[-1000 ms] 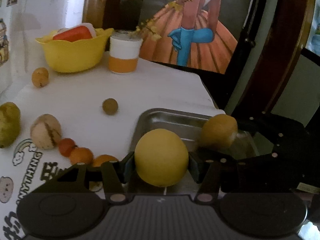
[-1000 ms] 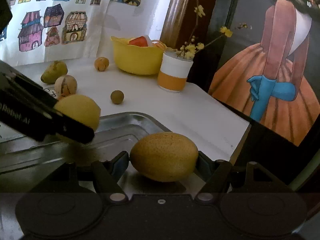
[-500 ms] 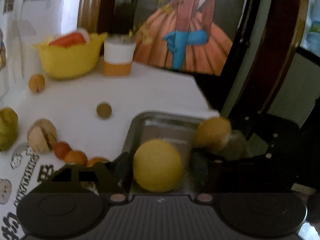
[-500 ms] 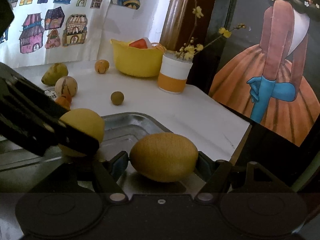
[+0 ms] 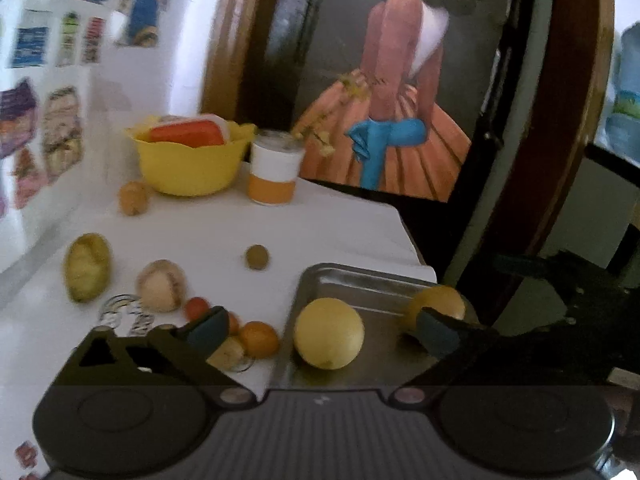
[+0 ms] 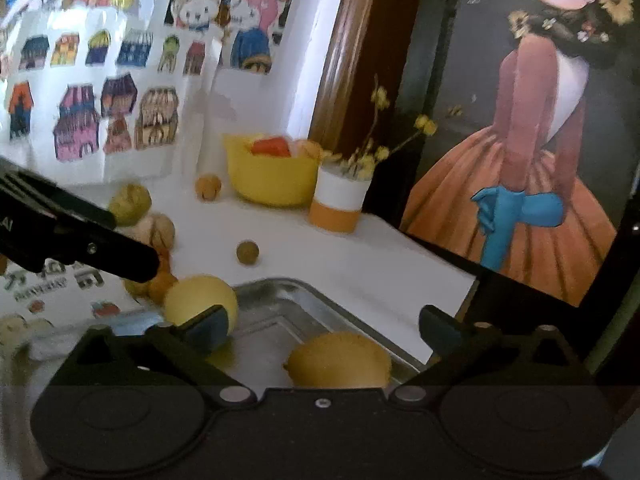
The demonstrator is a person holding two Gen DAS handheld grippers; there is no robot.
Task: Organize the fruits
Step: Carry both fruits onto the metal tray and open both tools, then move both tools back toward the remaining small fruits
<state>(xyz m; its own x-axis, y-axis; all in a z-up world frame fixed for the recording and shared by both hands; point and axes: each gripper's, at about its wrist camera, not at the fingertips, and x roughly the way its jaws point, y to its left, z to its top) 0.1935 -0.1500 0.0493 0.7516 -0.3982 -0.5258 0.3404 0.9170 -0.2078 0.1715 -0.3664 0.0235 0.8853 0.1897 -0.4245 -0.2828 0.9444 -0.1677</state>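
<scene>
A round yellow fruit (image 5: 329, 333) lies in the metal tray (image 5: 360, 280), free between the wide-apart fingers of my left gripper (image 5: 320, 330), which is open. A darker oval yellow fruit (image 6: 340, 362) rests in the same tray (image 6: 280, 292) below my right gripper (image 6: 320, 326), also open and lifted off it. The round fruit (image 6: 200, 304) shows behind the right gripper's left finger, and the oval fruit (image 5: 438, 304) behind the left gripper's right finger. Loose on the white table are a green pear (image 5: 87, 266), a striped pale fruit (image 5: 161, 285), small orange fruits (image 5: 259, 338) and a small brown fruit (image 5: 257, 257).
A yellow bowl (image 5: 188, 160) with red and white contents stands at the back, beside a white-and-orange cup (image 5: 274, 172) with yellow flowers. Another small fruit (image 5: 134, 198) lies near the bowl. The table's right edge (image 5: 408, 232) drops off just past the tray.
Both grippers have opened and let go of their fruits into the tray. Both have pulled back and up, so the fruits now lie lower and farther off.
</scene>
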